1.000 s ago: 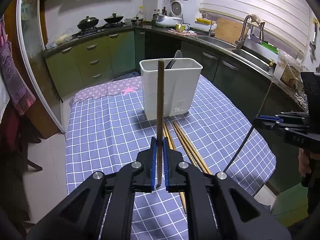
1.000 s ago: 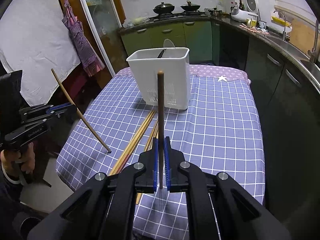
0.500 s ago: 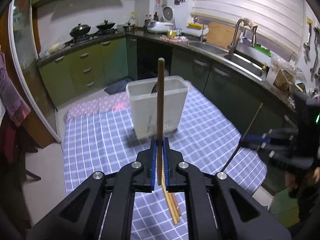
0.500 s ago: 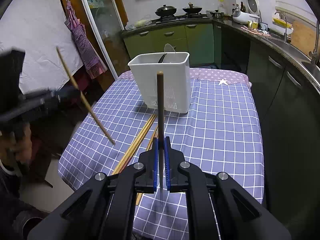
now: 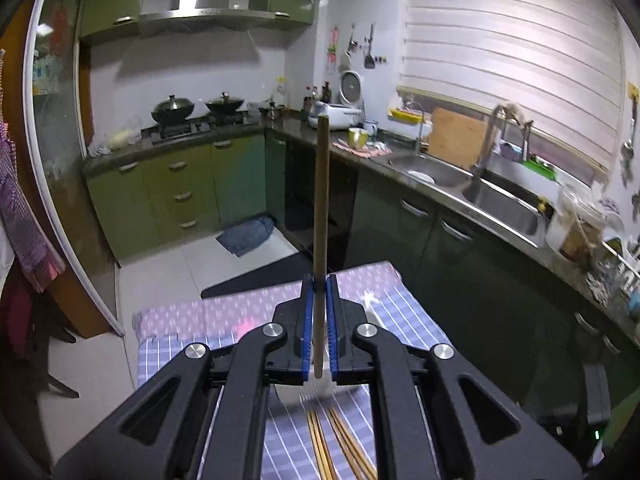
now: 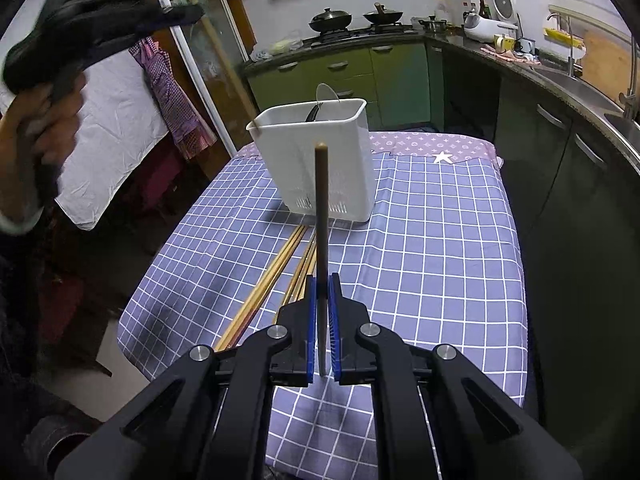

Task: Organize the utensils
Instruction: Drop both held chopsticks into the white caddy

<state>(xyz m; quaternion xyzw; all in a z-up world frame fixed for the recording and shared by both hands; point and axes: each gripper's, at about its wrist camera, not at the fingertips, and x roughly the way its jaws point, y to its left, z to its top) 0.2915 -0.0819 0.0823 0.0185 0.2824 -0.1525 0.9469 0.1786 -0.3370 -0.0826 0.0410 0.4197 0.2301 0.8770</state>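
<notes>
The left gripper [image 6: 182,12] and the hand [image 6: 38,120] look blurred, and the white holder [image 5: 320,390] is mostly hidden.

The left gripper [image 5: 319,334] is raised high above the white plastic utensil caddy [image 6: 316,160]; the right gripper [image 6: 321,328], lower, faces it; both are clamped on brown chopsticks.

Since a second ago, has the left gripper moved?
Yes. The left gripper has risen and tilted up: the white utensil caddy now sits low behind its jaws.
</notes>
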